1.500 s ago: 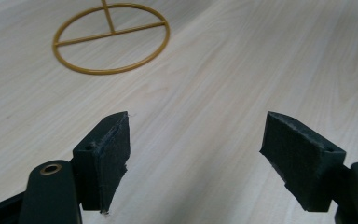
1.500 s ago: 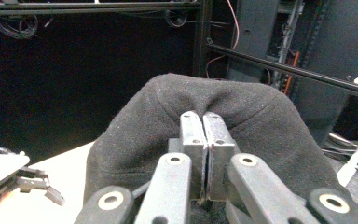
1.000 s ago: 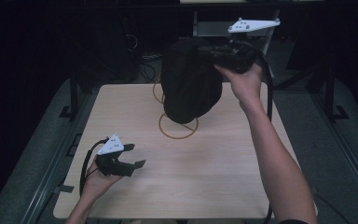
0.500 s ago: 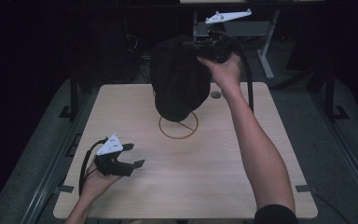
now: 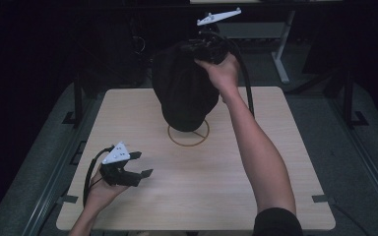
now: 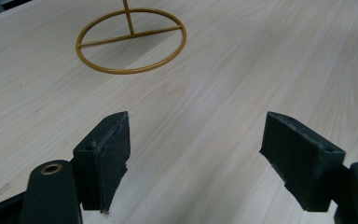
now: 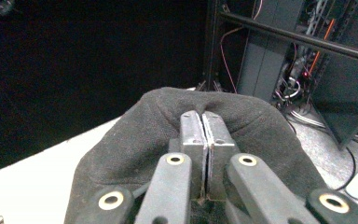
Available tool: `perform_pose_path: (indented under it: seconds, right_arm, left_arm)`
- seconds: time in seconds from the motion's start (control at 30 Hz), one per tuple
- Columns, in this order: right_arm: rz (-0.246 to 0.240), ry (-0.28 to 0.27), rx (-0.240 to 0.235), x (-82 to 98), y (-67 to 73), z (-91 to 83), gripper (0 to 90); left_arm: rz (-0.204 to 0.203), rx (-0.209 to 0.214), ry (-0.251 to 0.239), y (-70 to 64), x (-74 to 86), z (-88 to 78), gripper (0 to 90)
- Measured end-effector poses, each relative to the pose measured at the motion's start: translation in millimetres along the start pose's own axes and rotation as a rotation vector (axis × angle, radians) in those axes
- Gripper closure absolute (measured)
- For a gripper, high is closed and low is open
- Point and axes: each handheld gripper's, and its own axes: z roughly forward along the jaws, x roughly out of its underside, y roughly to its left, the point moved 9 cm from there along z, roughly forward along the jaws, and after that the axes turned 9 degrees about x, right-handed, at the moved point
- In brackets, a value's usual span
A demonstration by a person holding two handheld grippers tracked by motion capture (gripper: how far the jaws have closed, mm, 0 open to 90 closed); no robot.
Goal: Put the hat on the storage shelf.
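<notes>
at the near left corner of the wooden bench [image 5: 275, 196], the left gripper [image 5: 140, 164] is held low over the surface in the person's left hand [image 5: 101, 189], a grey three-cornered plate on its top. its jaws are spread wide and nothing is held between them; in the left gripper view only bare wood grain is seen between the two dark pads [image 6: 109, 156]. the jaws are pointed toward the middle of the bench.

farther in, around the centre of the bench, a gold wire ring [image 5: 188, 135] with a crossbar is seen lying flat on the wood – the base of a thin stand, whose upright [image 6: 127, 16] is seen rising from the crossbar in the left gripper view.

above that ring, a black fabric hat [image 5: 184, 91] is held up – its lower edge hangs just over the ring's far side in the high view, and whether the stand is touched by it cannot be told. the hat is pinched at its upper right part by the right gripper [image 5: 207, 49], carried by the right hand [image 5: 221, 73] on an outstretched forearm. in the right gripper view the jaws are seen pressed together on a fold of the black cloth [image 7: 144, 140], with almost no gap left between the pads [image 7: 193, 135].
</notes>
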Motion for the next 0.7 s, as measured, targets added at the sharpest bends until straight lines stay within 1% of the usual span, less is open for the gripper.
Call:
perform_pose_path:
  seconds: [0.03,0.1,0.13,0.23,0.27,0.3,0.33,0.4,0.43,0.47,0.53,0.6,0.7]
  right_arm:
    - [0.004,0.015,0.003,1.2,0.7,5.9,88.9]
    - [0.004,0.028,0.008,2.1,0.0,10.9,88.9]
    - [0.004,0.028,0.008,2.1,0.0,10.9,88.9]
    - [0.005,0.049,0.011,2.5,-0.8,18.2,88.9]
    - [0.012,0.057,0.011,2.5,-0.5,19.8,88.9]
    - [0.016,0.061,0.013,1.9,0.0,24.1,88.9]
    - [0.009,0.06,0.013,1.7,0.6,26.1,88.9]
    - [0.014,0.063,0.013,1.6,1.7,27.9,88.9]
    - [0.017,0.066,0.011,2.2,1.8,32.4,89.0]
    - [0.017,0.066,0.011,2.2,1.8,32.4,89.0]
    - [0.013,0.075,0.015,4.5,0.4,40.0,88.9]
    - [0.019,0.083,0.015,5.2,0.6,41.2,88.9]
    - [0.017,0.116,0.034,8.0,-0.6,50.4,88.9]
  left_arm:
    - [0.003,0.001,-0.001,-0.5,0.1,1.0,23.1]
    - [0.009,0.002,0.008,-1.6,0.6,2.4,23.1]
    - [0.009,0.002,0.008,-1.6,0.6,2.4,23.1]
    - [0.014,0.005,0.012,-2.7,0.4,4.2,23.1]
    - [0.011,0.007,0.009,-3.2,0.1,4.7,23.1]
    - [0.01,0.009,0.005,-3.2,-0.5,5.1,23.2]
    - [0.01,0.009,0.003,-3.0,-1.0,4.9,23.4]
    - [0.014,0.009,0.0,-2.7,-1.7,4.8,23.4]
    - [0.009,0.009,-0.003,-2.8,-1.8,5.3,23.4]
    - [0.009,0.009,-0.003,-2.8,-1.8,5.3,23.4]
    - [0.012,0.006,0.001,-2.3,-1.1,5.1,23.4]
    - [0.011,0.007,-0.002,-2.3,-1.3,4.8,23.4]
    - [0.01,0.009,-0.004,-2.5,-1.6,4.6,23.4]
